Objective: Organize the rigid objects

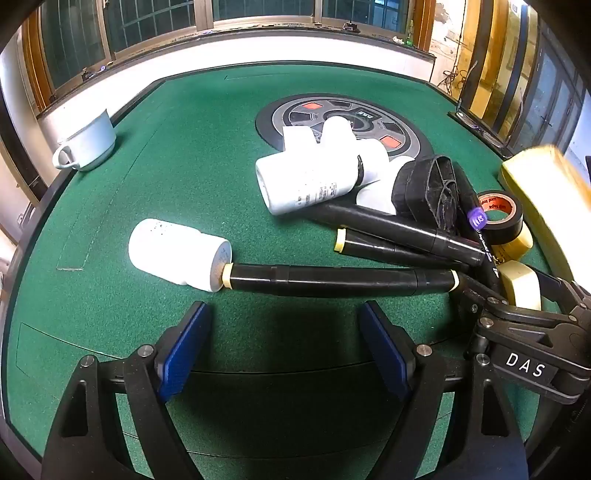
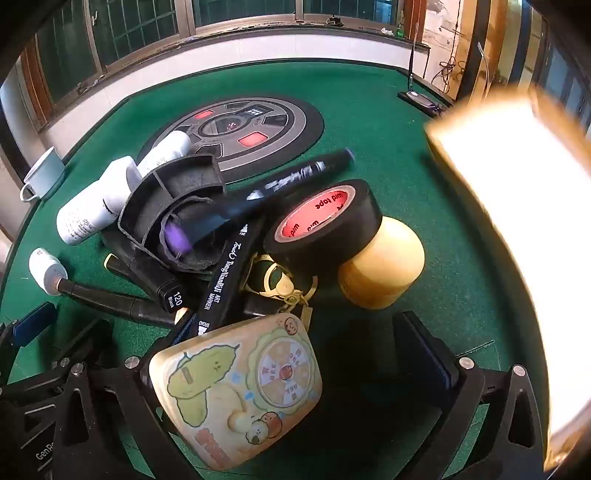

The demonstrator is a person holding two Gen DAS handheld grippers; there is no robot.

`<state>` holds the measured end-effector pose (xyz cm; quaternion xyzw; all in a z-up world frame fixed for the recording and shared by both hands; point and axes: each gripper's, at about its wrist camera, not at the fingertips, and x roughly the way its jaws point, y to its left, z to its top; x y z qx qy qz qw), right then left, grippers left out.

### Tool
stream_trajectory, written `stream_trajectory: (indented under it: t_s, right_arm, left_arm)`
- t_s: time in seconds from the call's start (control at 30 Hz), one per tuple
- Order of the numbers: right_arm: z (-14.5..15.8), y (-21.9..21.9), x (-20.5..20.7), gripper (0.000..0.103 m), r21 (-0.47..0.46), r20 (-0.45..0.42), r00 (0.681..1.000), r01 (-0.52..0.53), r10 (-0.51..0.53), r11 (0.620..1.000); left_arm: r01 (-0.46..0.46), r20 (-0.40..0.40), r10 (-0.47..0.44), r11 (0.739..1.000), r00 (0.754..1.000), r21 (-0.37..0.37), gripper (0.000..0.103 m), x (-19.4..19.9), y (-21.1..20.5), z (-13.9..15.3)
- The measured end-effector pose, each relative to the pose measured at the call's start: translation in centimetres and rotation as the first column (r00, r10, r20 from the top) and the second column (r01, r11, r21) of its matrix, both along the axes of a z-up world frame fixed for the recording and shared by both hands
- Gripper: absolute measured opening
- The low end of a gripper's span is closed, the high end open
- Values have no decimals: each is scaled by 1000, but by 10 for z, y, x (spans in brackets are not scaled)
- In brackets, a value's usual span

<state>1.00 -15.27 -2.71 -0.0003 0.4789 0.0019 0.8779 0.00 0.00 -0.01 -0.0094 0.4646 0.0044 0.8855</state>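
long black marker [image 1: 340, 281] lies crosswise on the green worktop [image 1: 184, 177], one end touching a white bottle [image 1: 177, 253]; left tool [image 1: 284, 343] wide, empty; right tool [image 2: 295, 373] wide.

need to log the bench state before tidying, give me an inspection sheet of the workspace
surface: green felt table with a round grey control panel inset.
job's things: white plastic bottles, black marker pens, black tape roll leaning on a cream tape roll, black plastic reel, all piled together.
clutter: white ceramic cup near the table edge; cartoon keychain tag against the right gripper.
grippers: left gripper open, empty; right gripper open.
cables: dark wires by the far wall.
surroundings: windows behind the table.
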Motion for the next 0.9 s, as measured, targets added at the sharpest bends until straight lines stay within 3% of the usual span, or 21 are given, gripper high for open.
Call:
stream_trajectory:
  t_s: [0.9]
  right_arm:
    - [0, 0, 1, 102, -1, -2, 1000, 7, -7, 1000]
  left_arm:
    - [-3, -1, 3, 1000, 1000, -1, 84, 0, 0, 0]
